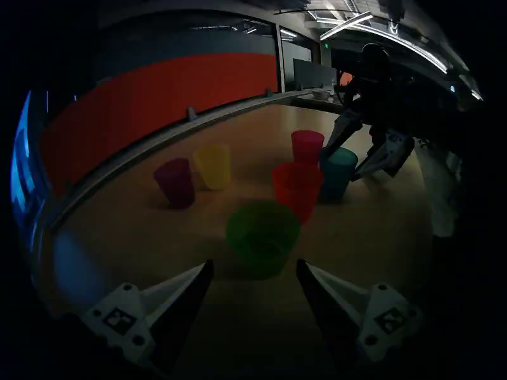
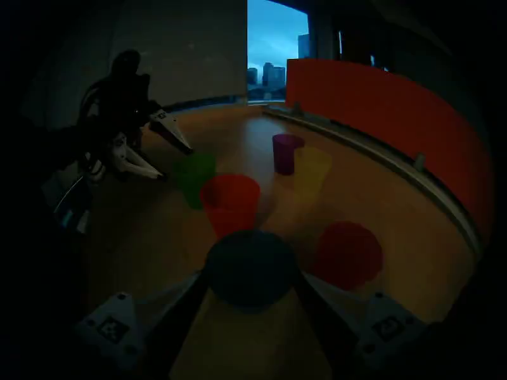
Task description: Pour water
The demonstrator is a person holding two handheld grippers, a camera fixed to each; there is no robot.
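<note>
Several plastic cups stand on a wooden table [image 1: 380,228] in dim light. My left gripper [image 1: 255,266] is open, and a green cup [image 1: 263,237] stands just beyond its fingertips, untouched. In the right gripper view the same gripper [image 2: 177,166] points at the green cup [image 2: 195,177]. My right gripper [image 2: 251,278] is open wide, with a teal cup [image 2: 250,269] standing upright between its fingers, close to both. From the left gripper view, the right gripper [image 1: 340,166] straddles that teal cup [image 1: 338,172]. No water is visible in the cups.
An orange-red cup [image 1: 296,190], a pink-red cup [image 1: 307,147], a yellow cup [image 1: 213,166] and a purple cup [image 1: 175,182] stand nearby. A red wall panel [image 1: 158,101] runs along the table's far edge. A person's dark figure [image 2: 117,95] holds the left gripper.
</note>
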